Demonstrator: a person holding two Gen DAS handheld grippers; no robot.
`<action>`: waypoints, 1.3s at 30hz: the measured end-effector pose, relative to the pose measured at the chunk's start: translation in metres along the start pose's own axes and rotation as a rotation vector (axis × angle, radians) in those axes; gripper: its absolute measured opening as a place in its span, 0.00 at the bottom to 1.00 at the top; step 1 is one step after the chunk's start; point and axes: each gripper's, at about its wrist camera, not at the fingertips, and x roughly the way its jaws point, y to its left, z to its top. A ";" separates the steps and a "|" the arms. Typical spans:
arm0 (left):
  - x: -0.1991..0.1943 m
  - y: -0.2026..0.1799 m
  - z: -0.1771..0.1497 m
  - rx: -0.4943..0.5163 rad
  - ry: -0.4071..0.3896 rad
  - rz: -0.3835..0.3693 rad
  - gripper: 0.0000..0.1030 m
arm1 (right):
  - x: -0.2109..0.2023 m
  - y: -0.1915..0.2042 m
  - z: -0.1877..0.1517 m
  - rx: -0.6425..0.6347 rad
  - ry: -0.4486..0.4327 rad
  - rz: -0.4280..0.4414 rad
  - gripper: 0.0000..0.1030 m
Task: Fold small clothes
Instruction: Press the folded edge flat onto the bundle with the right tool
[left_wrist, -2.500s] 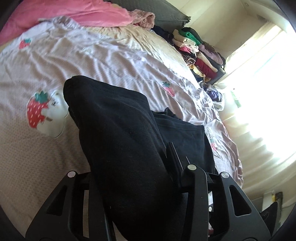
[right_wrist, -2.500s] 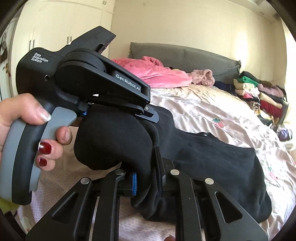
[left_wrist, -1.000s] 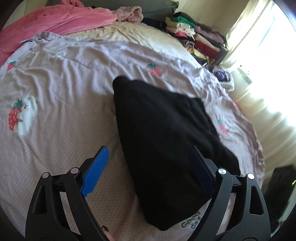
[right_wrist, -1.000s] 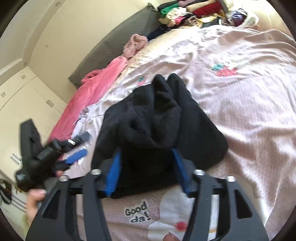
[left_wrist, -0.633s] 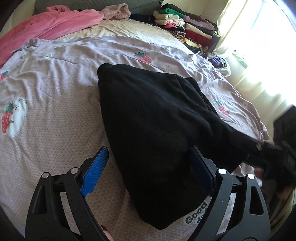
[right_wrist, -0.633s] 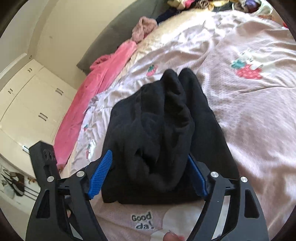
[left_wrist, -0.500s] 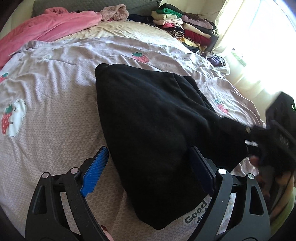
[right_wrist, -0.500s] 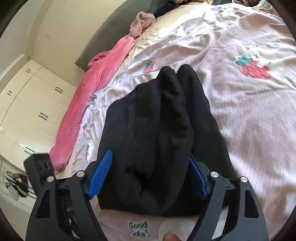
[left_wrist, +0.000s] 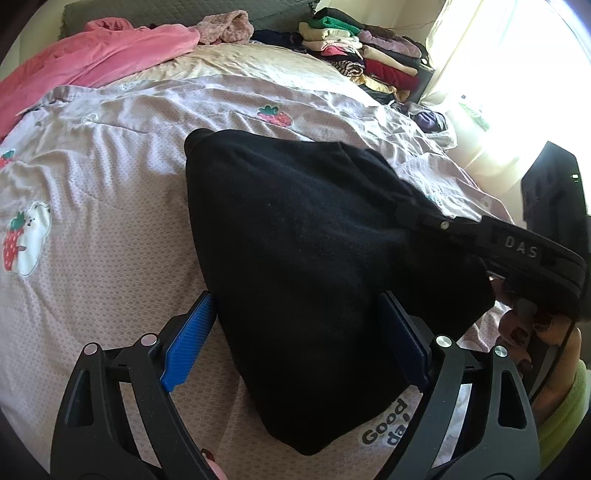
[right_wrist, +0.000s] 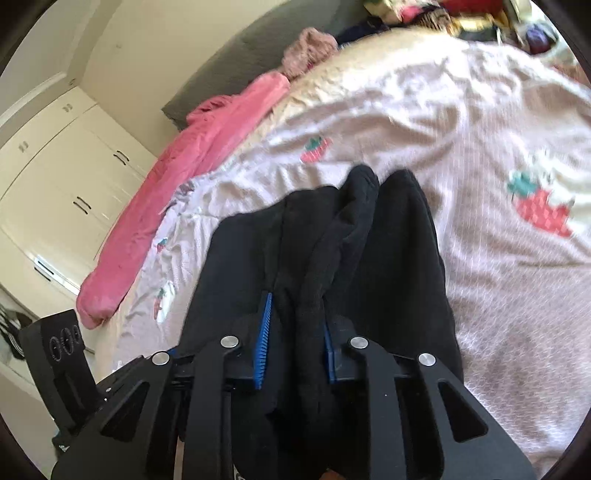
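Right wrist view: nearest the lens, the right gripper (right_wrist: 293, 339) has just been closing, and its blue pads now pinch a bunched ridge of the black garment (right_wrist: 332, 258), which lies partly folded at the near side of the bed (right_wrist: 480, 122). In the left wrist view, the left gripper (left_wrist: 295, 343) stands wide, its pads straddling the near corner of the garment (left_wrist: 295, 240) without pressing it.

Risks, as judged: the right pinch takes several thick layers at once, so a pull could drag the whole stack and undo the fold; with the left side unheld, the cloth may slide on the strawberry-print cover (left_wrist: 110, 221).

Count, near to far: two grippers; one black garment; one pink blanket (left_wrist: 92, 59) at the far left; one stack of folded clothes (left_wrist: 362, 55) at the far right, its pieces too many to count surely.
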 end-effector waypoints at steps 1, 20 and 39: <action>-0.002 -0.001 0.000 -0.001 -0.002 -0.006 0.78 | -0.006 0.003 0.001 -0.022 -0.014 -0.008 0.20; 0.007 -0.020 -0.003 0.028 0.040 -0.059 0.78 | -0.003 -0.026 -0.004 -0.029 0.027 -0.199 0.20; 0.005 -0.018 -0.006 0.020 0.039 -0.055 0.78 | -0.028 -0.032 -0.018 0.044 0.043 -0.091 0.45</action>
